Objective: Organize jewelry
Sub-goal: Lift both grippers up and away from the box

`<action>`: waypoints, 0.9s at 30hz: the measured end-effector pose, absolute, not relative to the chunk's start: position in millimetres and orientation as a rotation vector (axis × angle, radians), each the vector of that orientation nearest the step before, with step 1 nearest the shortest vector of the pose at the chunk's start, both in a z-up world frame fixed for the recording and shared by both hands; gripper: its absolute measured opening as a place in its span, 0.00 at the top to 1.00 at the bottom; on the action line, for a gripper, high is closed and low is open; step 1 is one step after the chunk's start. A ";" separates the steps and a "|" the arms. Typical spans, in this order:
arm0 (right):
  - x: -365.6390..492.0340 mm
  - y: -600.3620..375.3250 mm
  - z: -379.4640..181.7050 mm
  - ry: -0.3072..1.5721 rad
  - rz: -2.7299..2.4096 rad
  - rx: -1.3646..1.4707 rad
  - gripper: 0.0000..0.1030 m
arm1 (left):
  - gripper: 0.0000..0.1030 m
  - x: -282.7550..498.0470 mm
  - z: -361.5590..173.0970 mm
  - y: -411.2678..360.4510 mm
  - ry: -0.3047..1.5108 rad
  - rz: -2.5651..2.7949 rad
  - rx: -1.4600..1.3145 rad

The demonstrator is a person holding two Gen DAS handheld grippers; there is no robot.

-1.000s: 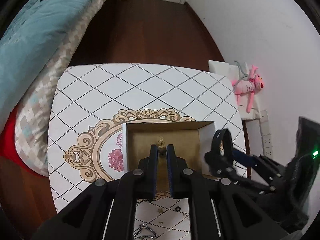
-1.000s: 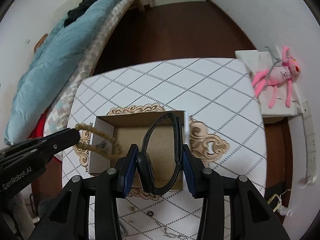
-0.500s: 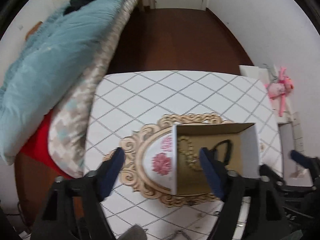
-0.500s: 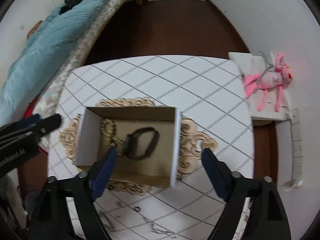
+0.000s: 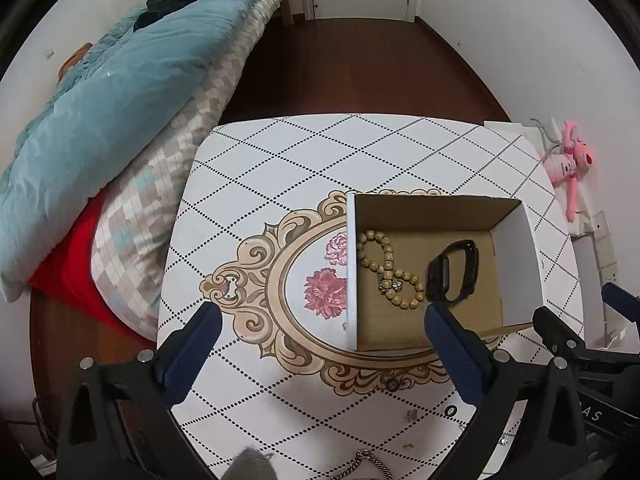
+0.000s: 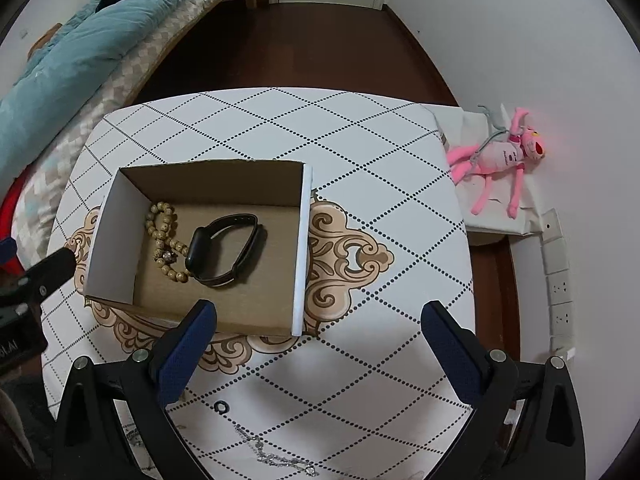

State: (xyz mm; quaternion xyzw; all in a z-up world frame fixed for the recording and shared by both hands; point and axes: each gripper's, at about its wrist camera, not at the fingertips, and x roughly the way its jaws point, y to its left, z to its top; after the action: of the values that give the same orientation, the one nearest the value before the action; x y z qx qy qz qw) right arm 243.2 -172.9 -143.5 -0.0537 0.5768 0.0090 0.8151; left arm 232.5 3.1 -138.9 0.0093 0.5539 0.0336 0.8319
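An open cardboard box (image 5: 352,264) (image 6: 302,248) sits on the patterned table. Inside lie a wooden bead bracelet (image 5: 386,270) (image 6: 162,236) and a black wristband (image 5: 454,276) (image 6: 224,250), touching each other. My left gripper (image 5: 320,322) is open and empty, above the table in front of the box's left side. My right gripper (image 6: 316,320) is open and empty, in front of the box's right corner. A small black ring (image 5: 450,411) (image 6: 220,406), a silver chain (image 6: 276,456) (image 5: 364,462) and small bits (image 5: 411,414) lie on the near table.
The white diamond-patterned table (image 5: 312,160) (image 6: 360,360) has a bed with a teal duvet (image 5: 120,92) at its left. A pink plush toy (image 6: 500,156) lies on a white stand at the right. Dark wood floor lies beyond.
Both grippers opened, dropping the bead bracelet and the black wristband into the box, then pulled back and up from it.
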 end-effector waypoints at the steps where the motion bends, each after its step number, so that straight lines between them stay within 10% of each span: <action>1: 241.6 -173.1 -141.1 1.225 0.017 -0.112 0.00 | 0.00 230.5 -136.3 2.3 1.168 0.070 0.016; 27: 126.2 -195.0 -4.2 0.920 -0.003 -0.032 0.00 | 0.00 127.9 -27.9 -11.6 0.949 -0.004 -0.006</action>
State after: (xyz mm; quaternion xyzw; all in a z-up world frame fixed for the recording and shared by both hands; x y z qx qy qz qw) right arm 126.2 -195.0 -4.2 -0.0154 0.4437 -0.0013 0.8960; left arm 127.9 -11.6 -27.9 -0.0031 0.4568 -0.0018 0.8895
